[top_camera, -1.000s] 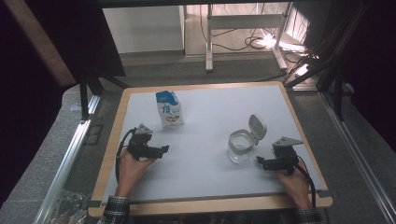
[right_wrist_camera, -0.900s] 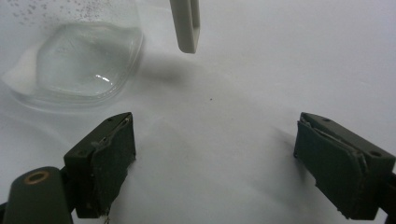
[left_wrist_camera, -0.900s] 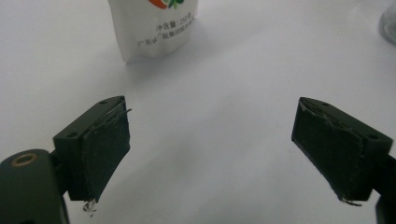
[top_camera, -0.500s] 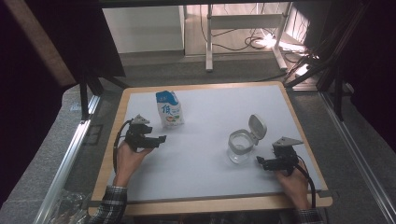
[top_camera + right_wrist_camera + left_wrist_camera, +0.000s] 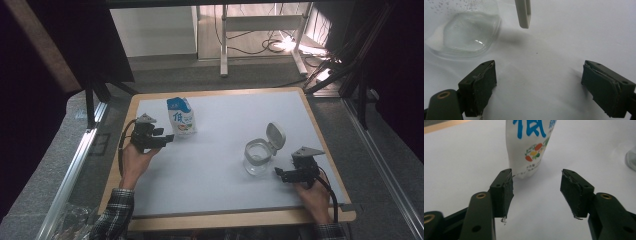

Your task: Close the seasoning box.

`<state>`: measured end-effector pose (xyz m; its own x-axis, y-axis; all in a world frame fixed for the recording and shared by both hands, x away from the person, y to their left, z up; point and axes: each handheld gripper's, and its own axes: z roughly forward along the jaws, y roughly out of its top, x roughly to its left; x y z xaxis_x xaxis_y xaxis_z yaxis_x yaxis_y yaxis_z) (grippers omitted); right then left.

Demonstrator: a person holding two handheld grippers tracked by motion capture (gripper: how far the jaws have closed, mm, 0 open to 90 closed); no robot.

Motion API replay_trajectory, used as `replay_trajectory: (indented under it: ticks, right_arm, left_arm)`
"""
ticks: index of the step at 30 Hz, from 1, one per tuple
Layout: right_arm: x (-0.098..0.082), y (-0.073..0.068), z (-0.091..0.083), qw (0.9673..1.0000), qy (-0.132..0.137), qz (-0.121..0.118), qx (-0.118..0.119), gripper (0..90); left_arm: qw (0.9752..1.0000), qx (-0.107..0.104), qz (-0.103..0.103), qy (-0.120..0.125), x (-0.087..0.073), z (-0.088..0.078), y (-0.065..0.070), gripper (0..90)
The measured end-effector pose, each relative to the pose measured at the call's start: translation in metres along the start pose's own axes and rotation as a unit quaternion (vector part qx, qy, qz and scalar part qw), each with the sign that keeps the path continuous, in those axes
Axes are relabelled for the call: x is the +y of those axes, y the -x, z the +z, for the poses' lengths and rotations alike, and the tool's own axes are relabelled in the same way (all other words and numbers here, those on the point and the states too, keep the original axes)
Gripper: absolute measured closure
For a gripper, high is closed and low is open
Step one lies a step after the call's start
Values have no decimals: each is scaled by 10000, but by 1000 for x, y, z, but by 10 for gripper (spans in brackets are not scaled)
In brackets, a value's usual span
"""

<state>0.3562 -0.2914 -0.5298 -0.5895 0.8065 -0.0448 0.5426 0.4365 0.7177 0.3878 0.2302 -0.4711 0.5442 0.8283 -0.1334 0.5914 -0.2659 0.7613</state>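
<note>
The milk pouch [image 5: 181, 116] stands upright on the white surface [image 5: 220, 165], toward its far left part, and it serves here as the landmark. It is white with a blue top, blue characters and a small print of fruit low on its front.

The left tool [image 5: 167, 138] sits just beside the pouch, on its near left side, held in the person's left hand [image 5: 136, 161], with its tips pointing at the pouch's base. In the left gripper view, the left tool [image 5: 536, 192] has its two black jaws about half apart; they have just been closing. The pouch [image 5: 530, 147] stands just beyond the tips, closer to the left jaw, and nothing lies between the pads, which touch nothing.

Well to the right of the pouch and nearer the person stands a clear glass jar [image 5: 257, 156] with its white hinged lid [image 5: 275, 135] flipped up and open. The right tool [image 5: 280, 174] rests just to the right of the jar, far from the pouch, held low over the surface by the right hand [image 5: 315, 196]. In the right gripper view, the right tool [image 5: 539, 82] has its jaws spread wide and empty, with the jar [image 5: 464, 27] ahead and to their left and the lid's edge [image 5: 523, 12] hanging above.
</note>
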Motion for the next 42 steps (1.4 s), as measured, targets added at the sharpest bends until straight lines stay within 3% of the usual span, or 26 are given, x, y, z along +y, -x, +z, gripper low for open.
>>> replay_trajectory:
  ticks: [15, 19, 25, 29, 36, 42]
  right_arm:
    - [0, 0, 0, 10000, 13, -6, 0, 131]
    - [0, 0, 0, 10000, 12, -6, -1, 131]
    - [0, 0, 0, 10000, 12, -7, -1, 131]
    - [0, 0, 0, 10000, 12, -5, 0, 131]
    - [0, 0, 0, 10000, 13, -5, 0, 131]
    - [0, 0, 0, 10000, 13, -5, 0, 131]
  left_arm:
    - [9995, 120, 294, -93, 35, 0, -8, 585]
    - [9994, 165, 288, -73, 41, 1, -11, 597]
    - [9996, 120, 239, -42, 48, 5, -18, 605]
    - [9999, -77, 102, -22, 52, 9, -23, 590]
    - [9996, -135, 257, -8, 59, 21, -27, 536]
    - [9991, -262, 340, -6, 64, 28, -30, 545]
